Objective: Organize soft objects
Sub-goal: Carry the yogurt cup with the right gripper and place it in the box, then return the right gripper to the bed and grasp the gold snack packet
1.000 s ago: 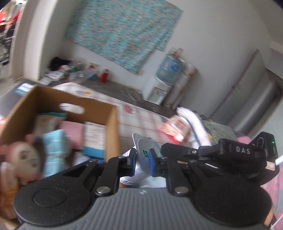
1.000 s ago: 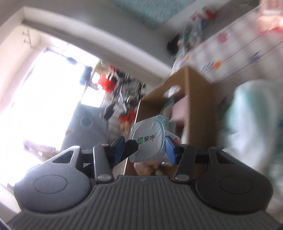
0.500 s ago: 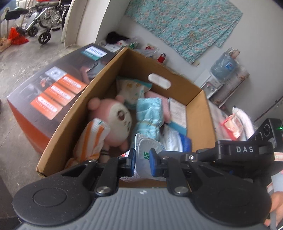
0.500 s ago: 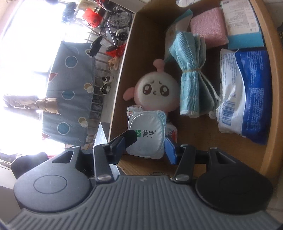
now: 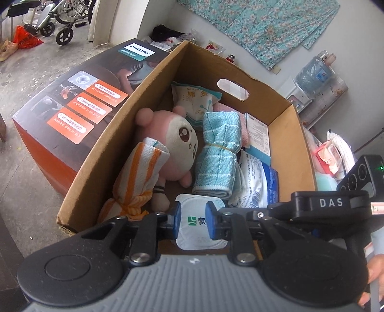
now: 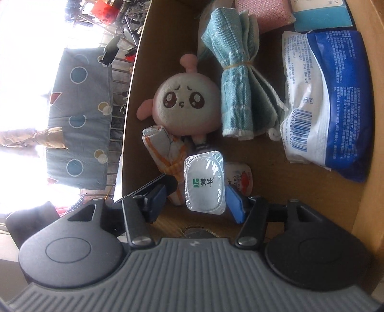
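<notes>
A yogurt cup (image 5: 195, 222) with a white foil lid and green logo hangs low at the near end of the cardboard box (image 5: 115, 134). It lies between the blue pads of my left gripper (image 5: 193, 219), whose jaws are opening; the lid spreads wider than the gap and sits behind the pads. In the right wrist view the same cup (image 6: 204, 184) shows between the widening pads of my right gripper (image 6: 195, 199); the left pad stands clear of it. Inside the box lie a pink plush toy (image 6: 187, 100), a tied blue towel (image 6: 237, 79) and an orange-striped cloth (image 5: 139, 177).
The box also holds a blue and white wipes pack (image 6: 324, 100), a cotton pad bag (image 5: 195, 100) and a pink cloth (image 6: 264, 14). A dark printed carton (image 5: 79, 108) stands against its left side. More packets (image 5: 328, 153) lie on the bed to the right.
Both grippers swung from the bed over the box and sank toward its near end. Their jaws have widened, and the cup now sits lower, its lid facing up.
</notes>
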A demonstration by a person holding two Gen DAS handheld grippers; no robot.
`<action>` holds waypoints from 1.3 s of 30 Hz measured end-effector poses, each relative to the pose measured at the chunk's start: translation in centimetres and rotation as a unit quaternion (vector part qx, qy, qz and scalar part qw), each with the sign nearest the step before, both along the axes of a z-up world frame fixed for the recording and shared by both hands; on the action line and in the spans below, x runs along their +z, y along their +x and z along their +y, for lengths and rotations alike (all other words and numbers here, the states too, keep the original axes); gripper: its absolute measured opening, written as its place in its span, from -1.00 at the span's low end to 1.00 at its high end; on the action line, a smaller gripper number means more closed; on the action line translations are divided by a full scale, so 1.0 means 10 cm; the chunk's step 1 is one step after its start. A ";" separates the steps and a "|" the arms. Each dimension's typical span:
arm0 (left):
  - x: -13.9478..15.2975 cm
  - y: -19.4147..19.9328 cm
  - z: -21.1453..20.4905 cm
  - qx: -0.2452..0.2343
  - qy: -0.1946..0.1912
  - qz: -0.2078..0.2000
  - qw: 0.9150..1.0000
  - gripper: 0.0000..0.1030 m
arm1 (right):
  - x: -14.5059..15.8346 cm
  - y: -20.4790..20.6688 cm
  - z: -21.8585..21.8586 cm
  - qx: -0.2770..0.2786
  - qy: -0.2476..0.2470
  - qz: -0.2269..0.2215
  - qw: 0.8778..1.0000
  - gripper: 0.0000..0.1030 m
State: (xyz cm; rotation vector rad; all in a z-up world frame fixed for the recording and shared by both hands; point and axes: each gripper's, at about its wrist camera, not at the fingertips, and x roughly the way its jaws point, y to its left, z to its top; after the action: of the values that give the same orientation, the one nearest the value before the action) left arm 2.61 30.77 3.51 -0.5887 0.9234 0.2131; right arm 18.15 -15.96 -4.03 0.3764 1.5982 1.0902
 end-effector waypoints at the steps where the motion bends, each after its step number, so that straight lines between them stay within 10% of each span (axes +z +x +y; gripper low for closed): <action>1: 0.01 -0.01 -0.01 0.001 -0.001 -0.002 1.000 -0.53 | 0.01 0.01 -0.01 -0.001 0.000 -0.003 1.000 0.11; 14: 0.47 -0.05 -0.44 -0.023 0.037 -0.108 0.993 0.18 | 0.62 -0.03 -0.79 -0.064 0.085 -0.105 0.989 0.21; 25: 0.60 0.28 -1.96 -0.222 0.039 -0.181 0.957 0.28 | 1.09 0.24 -2.80 -0.251 0.108 -0.200 0.941 0.21; 39: -0.31 0.57 -3.66 -0.410 0.046 -0.122 0.903 -0.04 | -0.13 -0.16 -4.40 -0.415 -0.009 -0.146 0.898 0.14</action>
State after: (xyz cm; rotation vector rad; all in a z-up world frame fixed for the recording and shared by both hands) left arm 8.28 -5.86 0.36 -0.0954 0.8405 -0.5654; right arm 16.59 -59.96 -5.33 0.7553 1.0006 0.4357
